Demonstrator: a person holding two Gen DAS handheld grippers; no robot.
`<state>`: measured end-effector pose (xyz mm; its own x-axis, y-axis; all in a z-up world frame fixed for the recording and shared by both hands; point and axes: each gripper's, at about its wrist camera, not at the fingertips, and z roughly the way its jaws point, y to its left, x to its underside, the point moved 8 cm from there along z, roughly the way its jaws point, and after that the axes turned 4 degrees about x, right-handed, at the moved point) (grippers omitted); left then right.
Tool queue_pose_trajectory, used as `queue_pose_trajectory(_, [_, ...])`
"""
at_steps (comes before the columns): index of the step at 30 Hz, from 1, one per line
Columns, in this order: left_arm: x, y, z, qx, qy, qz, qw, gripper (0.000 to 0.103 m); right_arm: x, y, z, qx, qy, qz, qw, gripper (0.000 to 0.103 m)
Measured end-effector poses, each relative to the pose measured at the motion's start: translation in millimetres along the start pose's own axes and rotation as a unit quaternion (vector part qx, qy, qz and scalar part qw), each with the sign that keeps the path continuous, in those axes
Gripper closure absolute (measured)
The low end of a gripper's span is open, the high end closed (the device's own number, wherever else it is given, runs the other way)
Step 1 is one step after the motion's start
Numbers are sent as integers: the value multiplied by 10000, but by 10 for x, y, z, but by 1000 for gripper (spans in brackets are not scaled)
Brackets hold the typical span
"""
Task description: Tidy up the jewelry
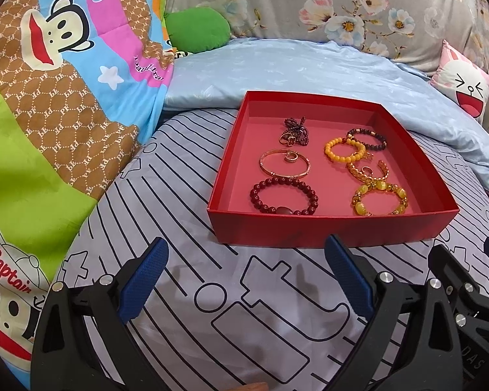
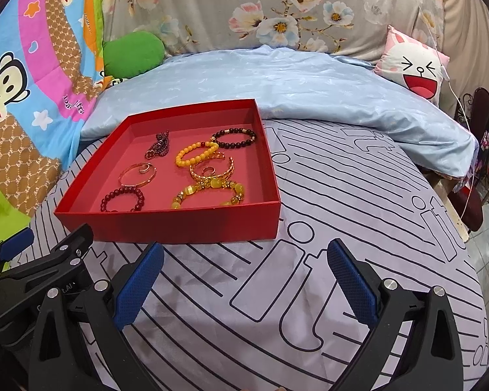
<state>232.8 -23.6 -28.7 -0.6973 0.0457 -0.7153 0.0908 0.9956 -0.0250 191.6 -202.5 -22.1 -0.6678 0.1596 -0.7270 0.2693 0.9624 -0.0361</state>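
Bedding is filling both views: a grey sheet [image 1: 179, 228] printed with black lines is being spread over the bed, a pale blue quilt [image 1: 277, 71] is being bunched behind it, a floral cushion [image 1: 326, 0] is being propped at the back and a cartoon monkey blanket [image 1: 49, 81] is being draped at the left. A red tray [image 1: 326, 228] is being carried flat on the sheet, its long axis running away from the cameras. Inside it, seven pieces are being kept in two columns: a dark red bead bracelet [image 1: 283, 196] nearest on the left, a gold bangle [image 1: 284, 163] behind it, a yellow bead bracelet [image 1: 345, 150] on the right. The left gripper [image 1: 244, 283] and right gripper [image 2: 244, 283] are being held just short of the tray's near wall, jaws released wide and empty, nothing being touched.
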Motion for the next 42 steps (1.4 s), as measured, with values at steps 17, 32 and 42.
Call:
queue_pose_trajectory(17, [-1,1,0,-4,1,-5,10000,11,5,-8,-1,7,13,17,10000,6])
queue_pose_trajectory(32, [-10,19,2,-33,1,-24,10000,11,9,-14,-1,27,21,-19,10000,6])
queue_pose_trajectory(42, [-15,11,0,-28,3,-33,10000,11,7,-15,-1,22,19,-17,10000,6])
